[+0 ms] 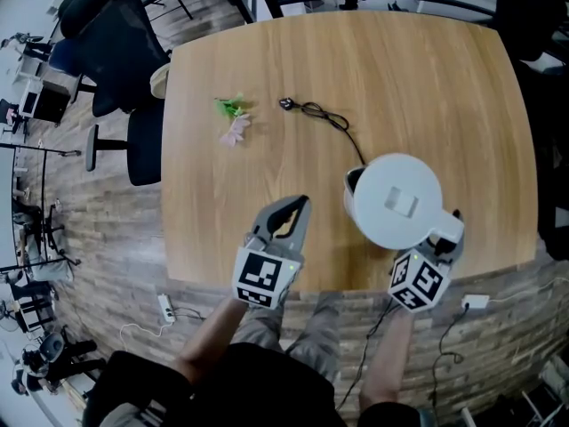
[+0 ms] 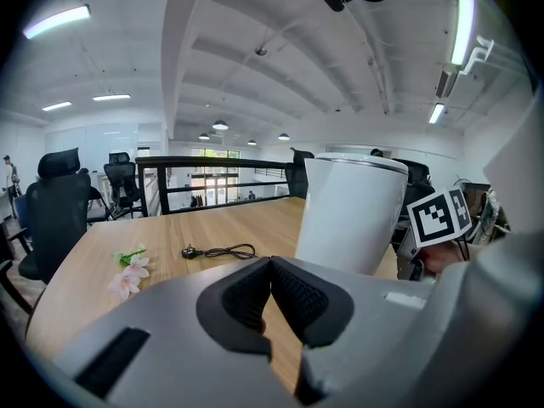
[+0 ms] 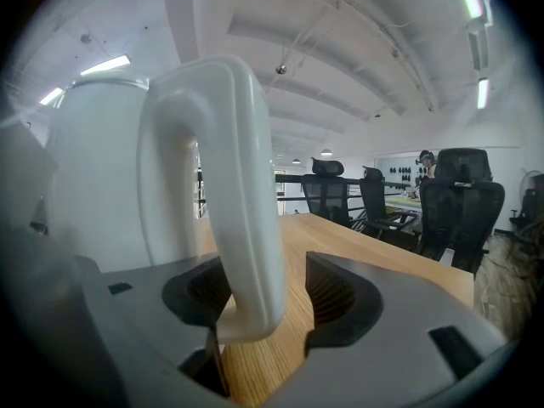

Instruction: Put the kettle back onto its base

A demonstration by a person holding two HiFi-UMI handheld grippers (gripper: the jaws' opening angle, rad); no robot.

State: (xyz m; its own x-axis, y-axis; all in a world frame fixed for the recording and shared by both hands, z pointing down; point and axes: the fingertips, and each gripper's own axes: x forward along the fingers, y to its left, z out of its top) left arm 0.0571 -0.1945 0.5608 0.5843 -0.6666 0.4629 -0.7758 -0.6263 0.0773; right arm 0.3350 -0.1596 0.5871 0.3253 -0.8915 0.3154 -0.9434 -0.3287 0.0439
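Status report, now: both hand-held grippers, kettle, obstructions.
Left hand-held gripper shut, empty. Right hand-held gripper open around kettle handle. Kettle upright on table, base not visible. Flower, plug lie well away.

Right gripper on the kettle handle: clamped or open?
Open. The right gripper stands with jaws apart; the kettle handle sits between them, a clear gap on one side.

Head view overhead, gripper views low, sharing kettle point(image 1: 397, 200)

The light wooden table point(image 1: 267, 69) shows a matt, fine grain. At its four o'clock, the round white plastic kettle point(image 1: 397, 201) looks smooth and semi-glossy.
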